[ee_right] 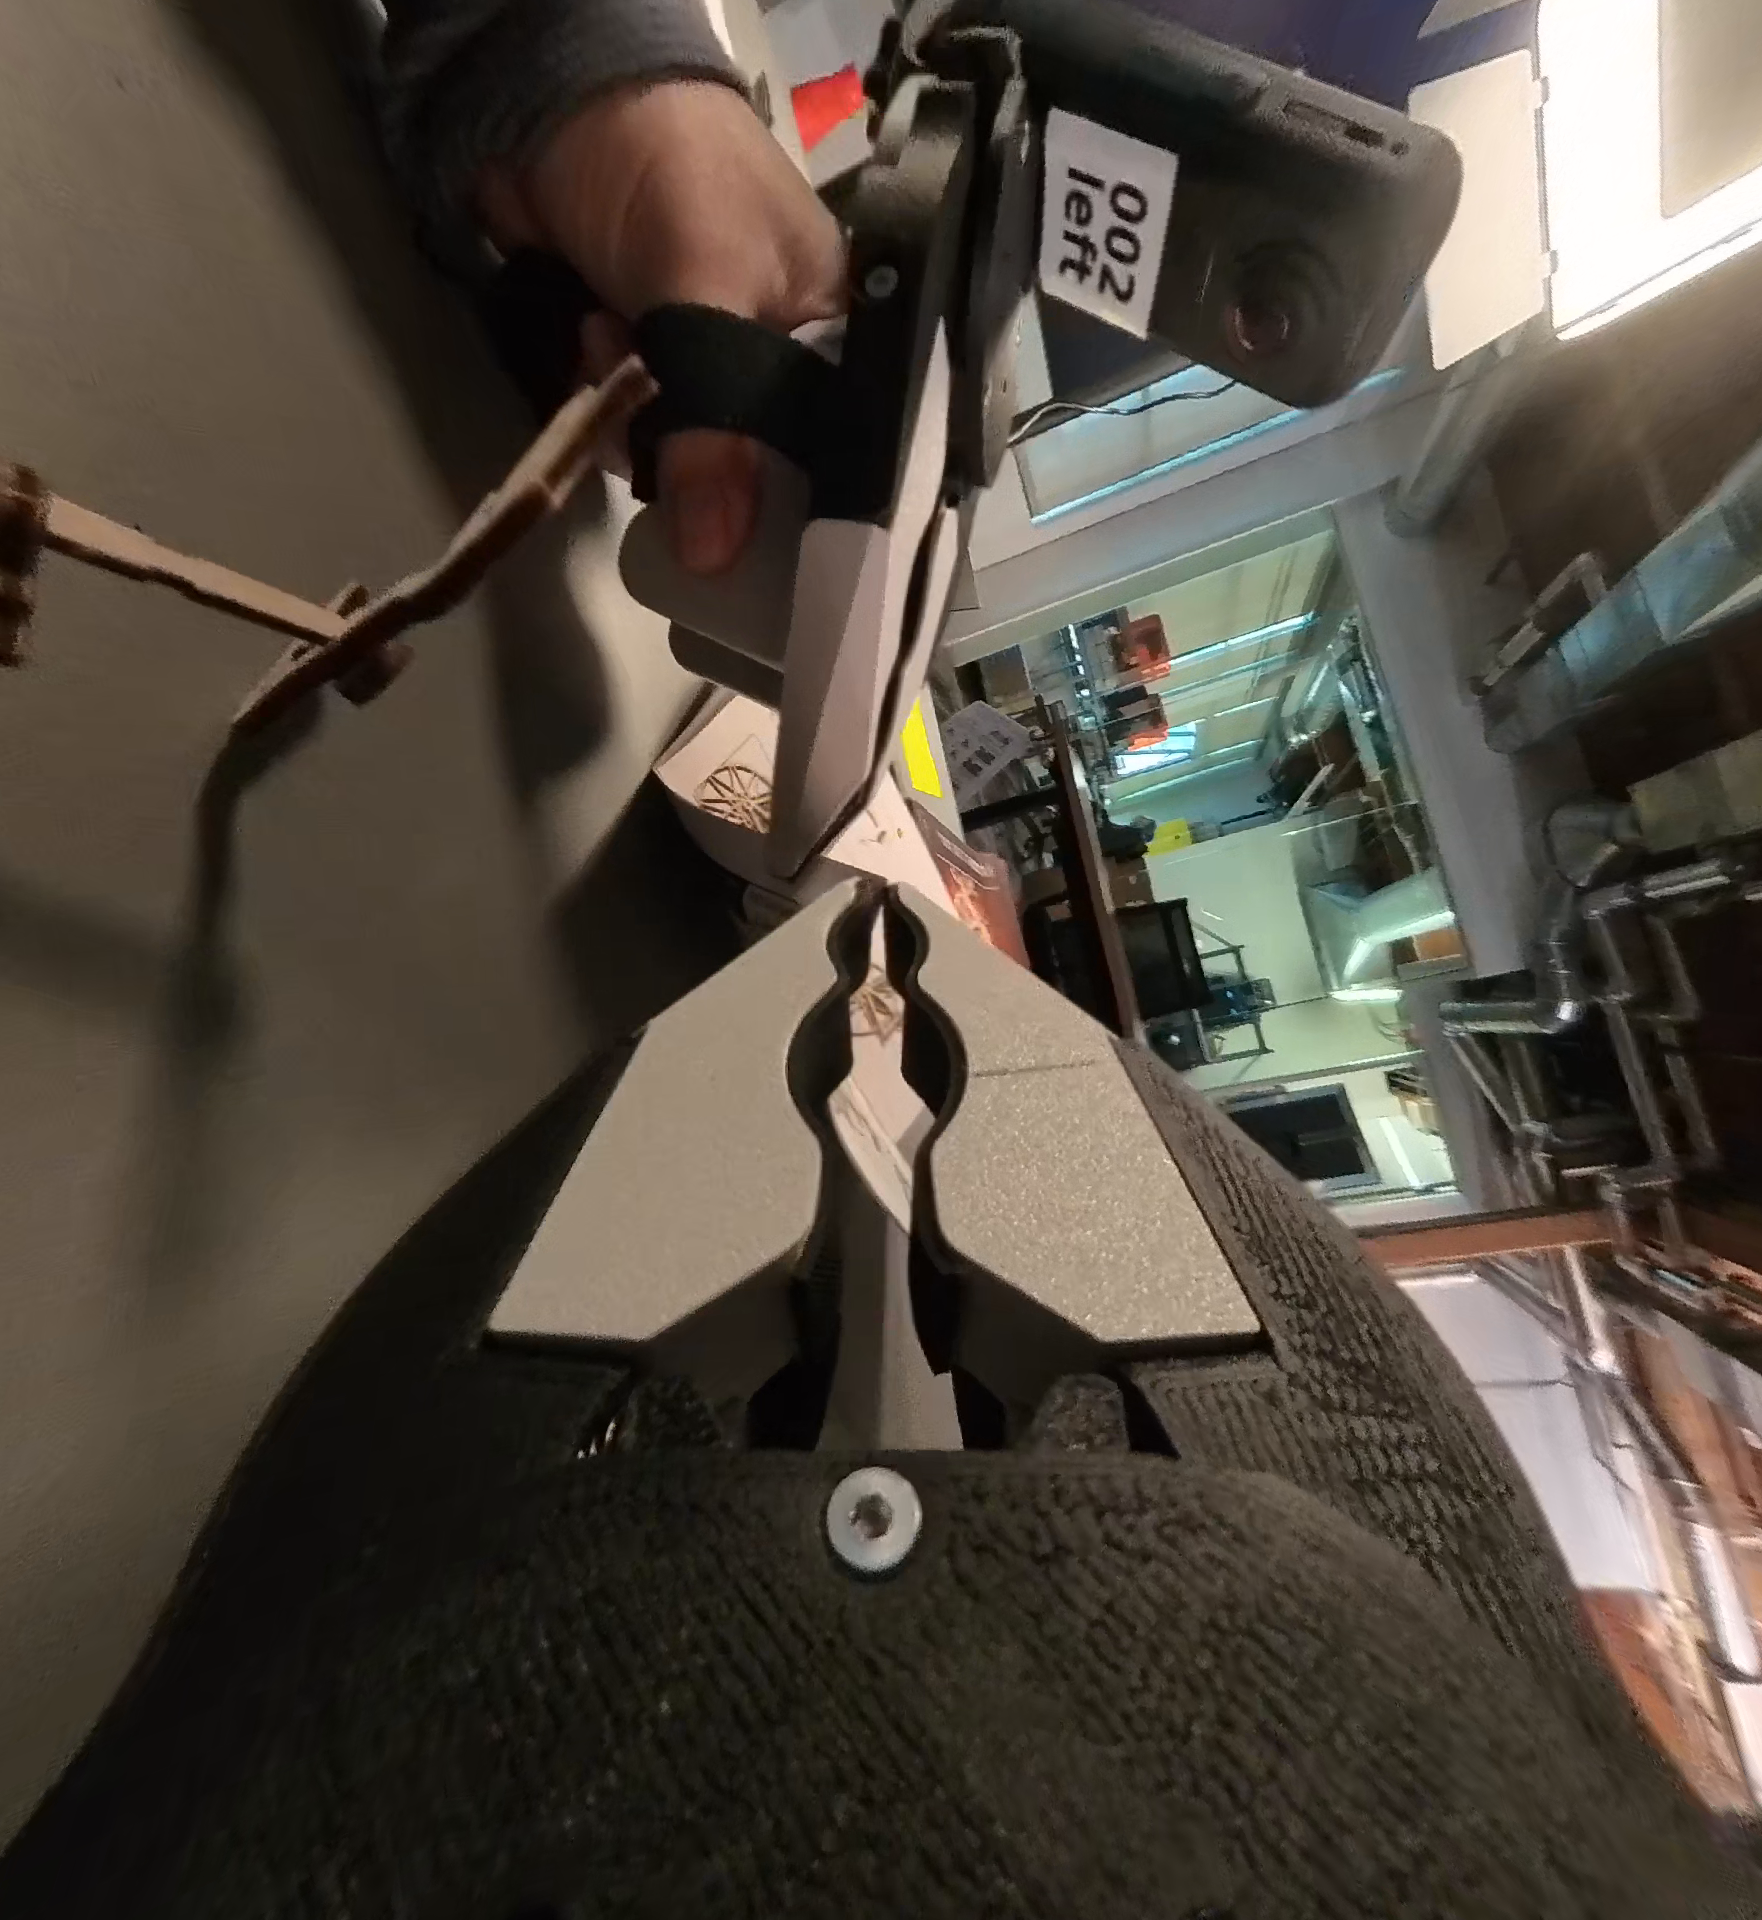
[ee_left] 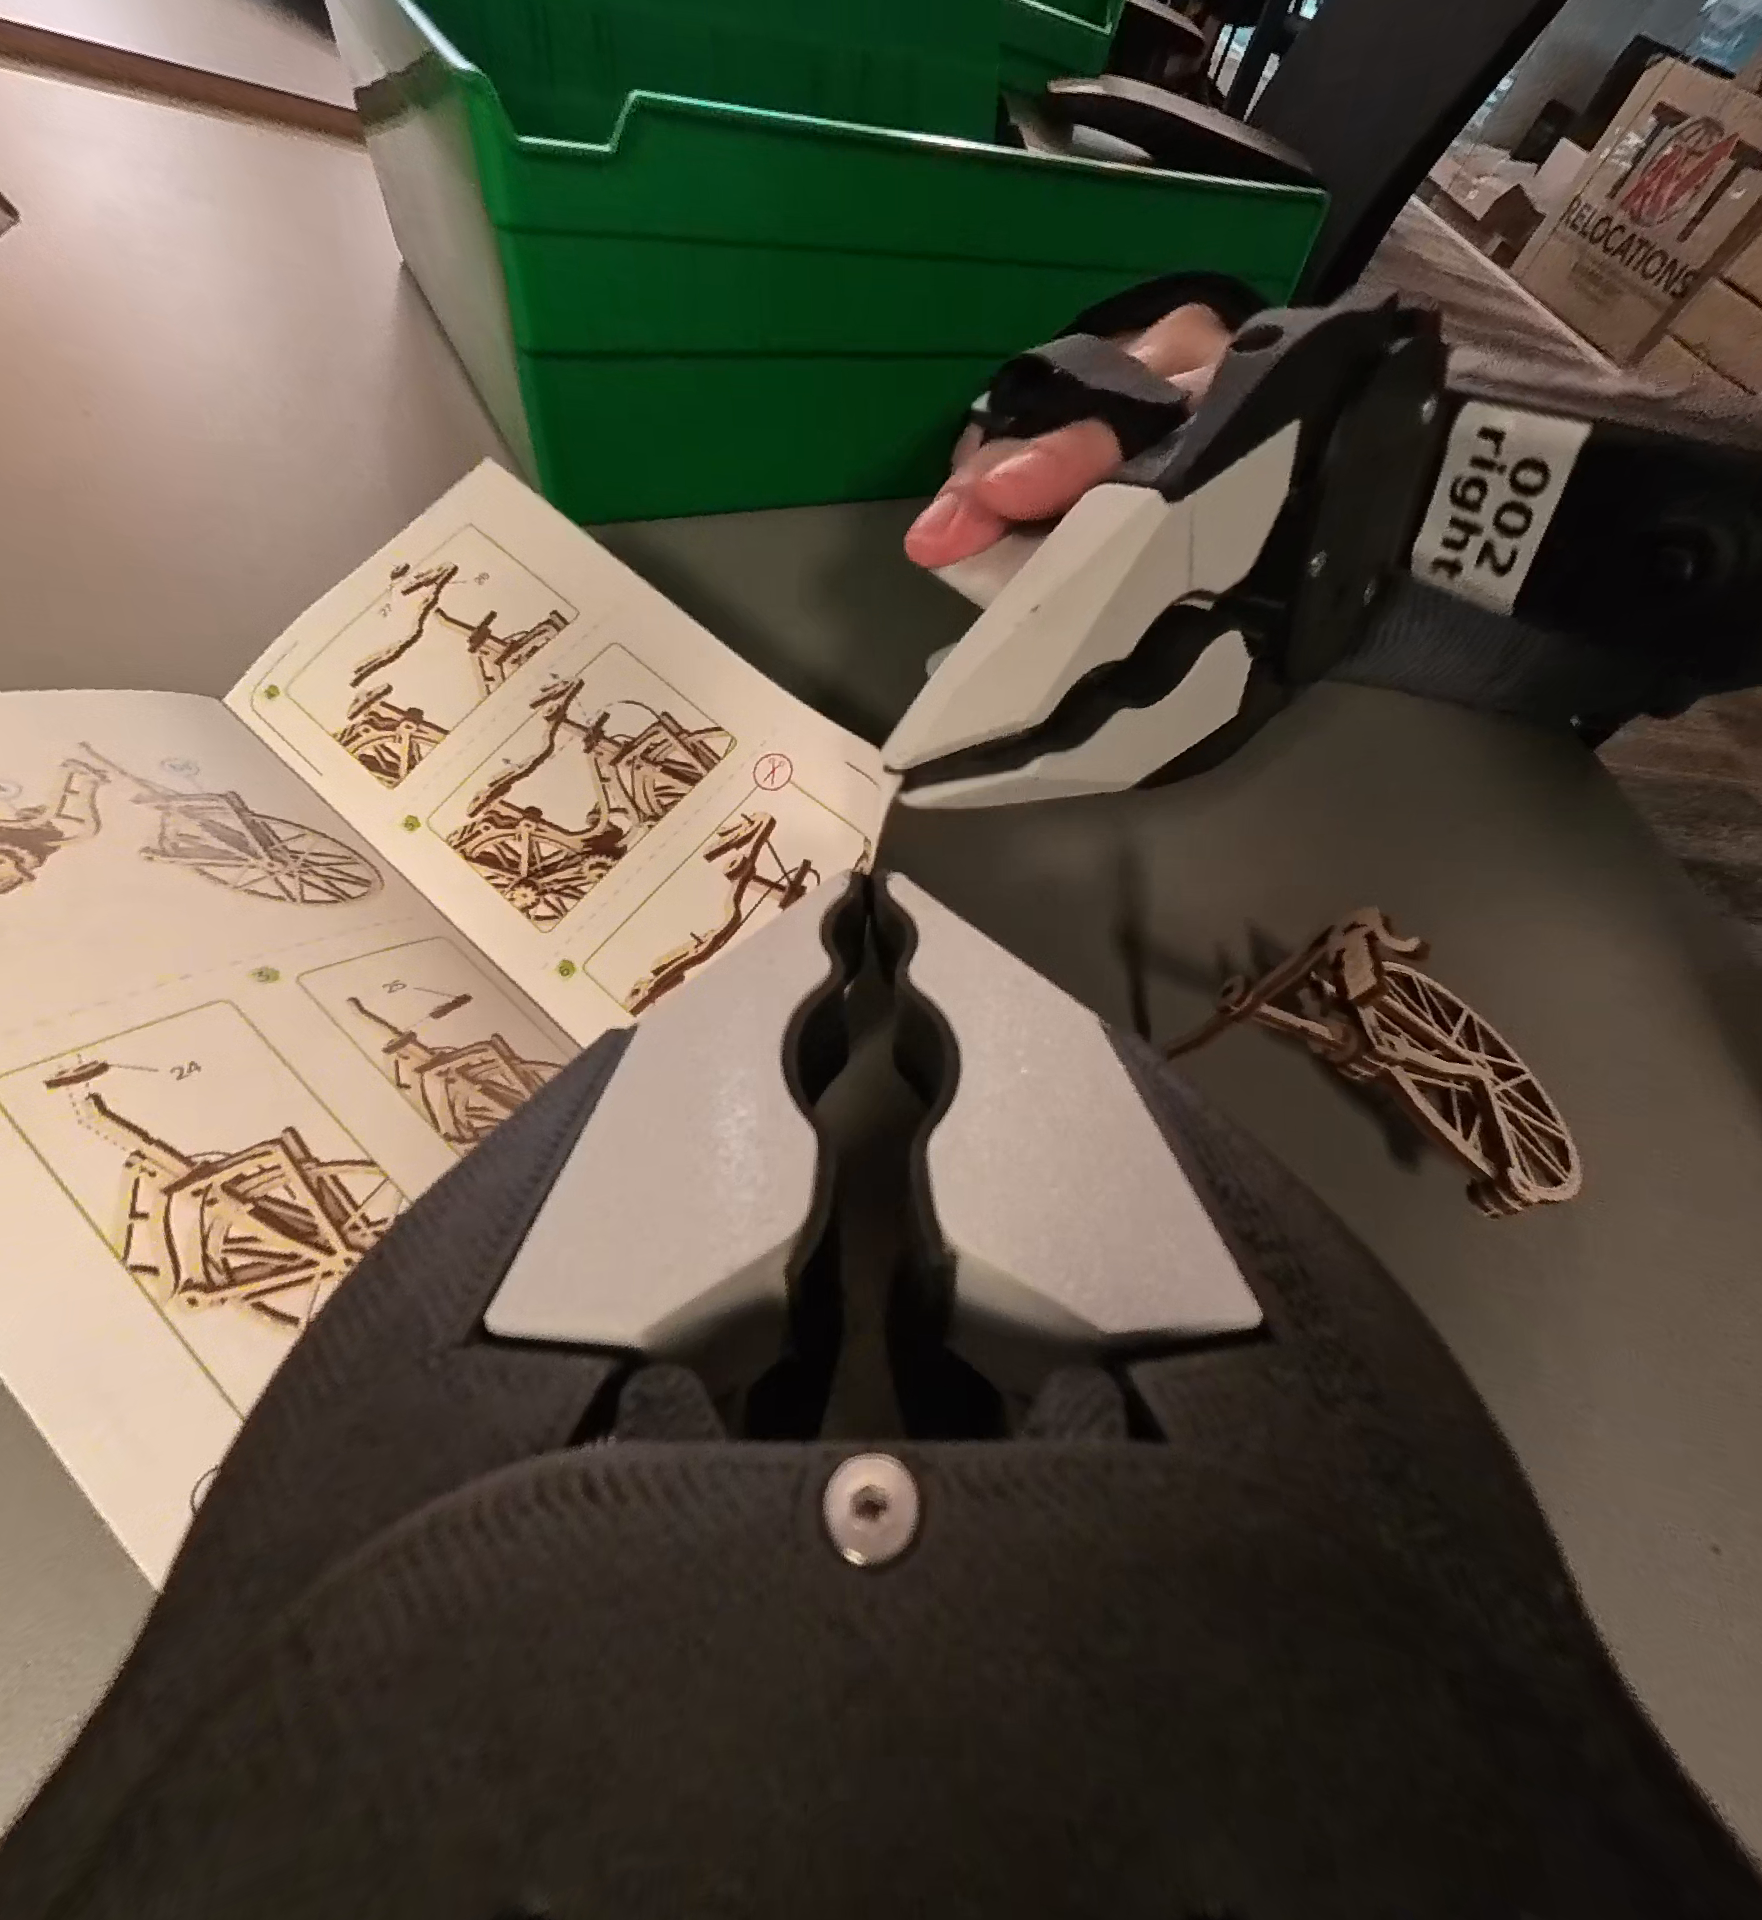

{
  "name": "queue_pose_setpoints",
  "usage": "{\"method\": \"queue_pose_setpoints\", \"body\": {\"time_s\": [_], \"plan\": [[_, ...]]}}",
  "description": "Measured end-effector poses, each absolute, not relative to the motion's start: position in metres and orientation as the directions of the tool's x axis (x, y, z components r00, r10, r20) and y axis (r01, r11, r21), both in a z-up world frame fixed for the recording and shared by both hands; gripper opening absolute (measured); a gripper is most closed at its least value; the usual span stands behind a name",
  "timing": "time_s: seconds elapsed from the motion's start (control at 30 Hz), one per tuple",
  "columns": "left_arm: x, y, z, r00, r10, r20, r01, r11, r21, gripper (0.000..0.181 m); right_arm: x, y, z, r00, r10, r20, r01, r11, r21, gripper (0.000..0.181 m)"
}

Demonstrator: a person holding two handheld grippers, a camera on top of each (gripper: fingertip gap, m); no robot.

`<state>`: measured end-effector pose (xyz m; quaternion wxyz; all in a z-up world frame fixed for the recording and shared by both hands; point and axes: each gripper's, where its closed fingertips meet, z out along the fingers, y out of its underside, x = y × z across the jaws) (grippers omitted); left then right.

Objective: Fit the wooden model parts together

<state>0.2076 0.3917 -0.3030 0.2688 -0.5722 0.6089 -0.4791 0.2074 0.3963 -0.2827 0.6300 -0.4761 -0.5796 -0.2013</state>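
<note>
A partly built wooden model, a spoked wheel with a frame, lies on the dark table to the right of my left gripper. In the right wrist view a long wooden arm of the model shows at the left. My left gripper is shut with nothing visible between its tips; it also shows in the right wrist view. My right gripper is shut too, and in the left wrist view its tips sit just above my left tips, at the right edge of the open instruction booklet.
Stacked green plastic bins stand at the back of the table. A person's hands hold both grippers. Cardboard boxes stand at the far right. The dark table runs past the model to the right. Both grippers' tips are close together, under 4 cm apart.
</note>
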Motion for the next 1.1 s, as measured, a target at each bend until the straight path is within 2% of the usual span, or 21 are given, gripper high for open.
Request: {"method": "queue_pose_setpoints", "body": {"time_s": [0.13, 0.27, 0.3, 0.37, 0.43, 0.5, 0.6, 0.77, 1.1], "plan": [[0.207, 0.391, -0.301, -0.213, -0.946, 0.243, -0.429, -0.133, -0.894, 0.000, 0.210, 0.402, -0.281, 0.180, 0.191, 0.965, 0.857, 0.451, -0.249, 0.000], [0.206, 0.391, -0.299, -0.217, -0.943, 0.253, -0.422, -0.144, -0.895, 0.000, 0.207, 0.399, -0.281, 0.184, 0.209, 0.960, 0.846, 0.464, -0.263, 0.000], [0.206, 0.391, -0.299, -0.217, -0.943, 0.254, -0.421, -0.144, -0.896, 0.000, 0.206, 0.398, -0.281, 0.193, 0.221, 0.956, 0.839, 0.468, -0.277, 0.000], [0.206, 0.391, -0.299, -0.218, -0.943, 0.251, -0.418, -0.142, -0.897, 0.000, 0.203, 0.396, -0.281, 0.272, 0.307, 0.912, 0.791, 0.469, -0.393, 0.000], [0.206, 0.392, -0.298, -0.212, -0.948, 0.236, -0.409, -0.133, -0.903, 0.000, 0.201, 0.393, -0.276, 0.372, 0.408, 0.834, 0.711, 0.453, -0.538, 0.012], [0.206, 0.393, -0.295, -0.198, -0.961, 0.195, -0.385, -0.106, -0.917, 0.000, 0.205, 0.396, -0.273, 0.438, 0.455, 0.776, 0.666, 0.415, -0.620, 0.021], [0.206, 0.396, -0.294, -0.158, -0.979, 0.126, -0.368, -0.060, -0.928, 0.000, 0.210, 0.398, -0.278, 0.444, 0.466, 0.765, 0.673, 0.390, -0.628, 0.020], [0.209, 0.394, -0.305, -0.144, -0.988, 0.049, -0.429, 0.018, -0.903, 0.000, 0.207, 0.396, -0.281, 0.402, 0.442, 0.802, 0.701, 0.415, -0.580, 0.015], [0.210, 0.391, -0.313, -0.150, -0.989, 0.005, -0.468, 0.066, -0.881, 0.000, 0.209, 0.395, -0.288, 0.414, 0.515, 0.751, 0.678, 0.376, -0.632, 0.008]]}}
